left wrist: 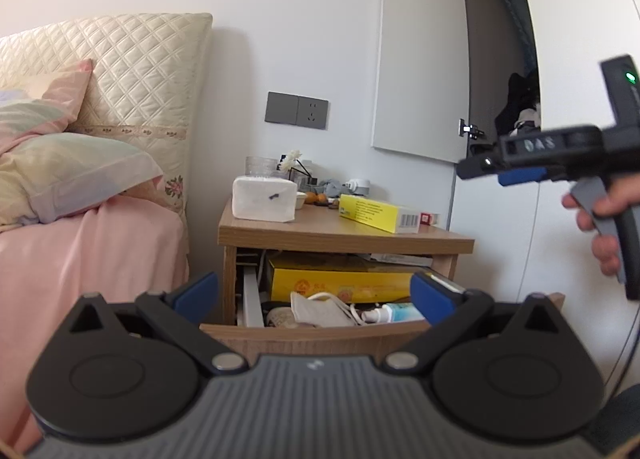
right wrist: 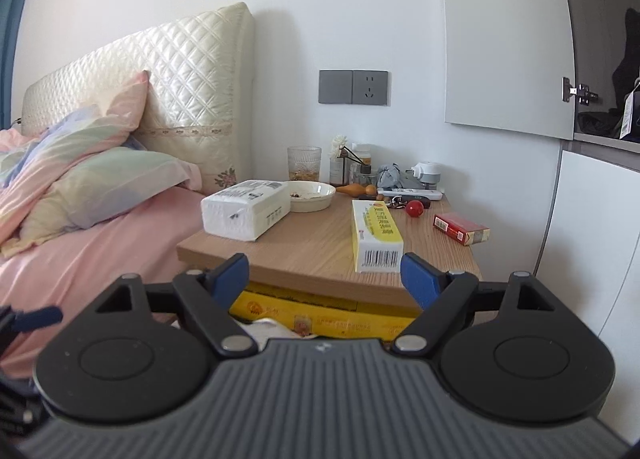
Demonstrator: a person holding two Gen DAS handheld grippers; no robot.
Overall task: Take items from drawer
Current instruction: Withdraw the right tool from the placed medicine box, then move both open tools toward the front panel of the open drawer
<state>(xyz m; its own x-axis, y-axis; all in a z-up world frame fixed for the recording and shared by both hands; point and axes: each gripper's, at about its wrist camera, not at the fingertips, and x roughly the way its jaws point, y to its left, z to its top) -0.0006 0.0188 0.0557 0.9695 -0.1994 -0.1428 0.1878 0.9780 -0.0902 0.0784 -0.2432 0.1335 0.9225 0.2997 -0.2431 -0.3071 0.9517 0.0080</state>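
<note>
— Where are your tongs right now?

— My left tongs (left wrist: 314, 293) are spread wide with nothing between the blue pads, hanging just in front of the open wooden drawer (left wrist: 312, 333) of the bedside table (left wrist: 344, 233). My right tongs (right wrist: 322, 279) are also wide open and empty, held higher, over the table's near edge.

— What is in the drawer?

— Straight ahead of the left tongs and a little below: a crumpled white face mask with ear loops (left wrist: 320, 309), and just right of it a small white-and-blue spray bottle (left wrist: 394, 313) lying on its side, long axis running left to right. Behind them, farther in, sits a large flat yellow cardboard box (left wrist: 340, 279), also lying across.

— Which hand should go in?

— The left, I think. It already faces the drawer mouth, while the right looks over the tabletop, where a long yellow carton with a barcode (right wrist: 376, 235) lies pointing toward me. I'd need to dip forward and down, and for the bottle close across its short width.
</note>
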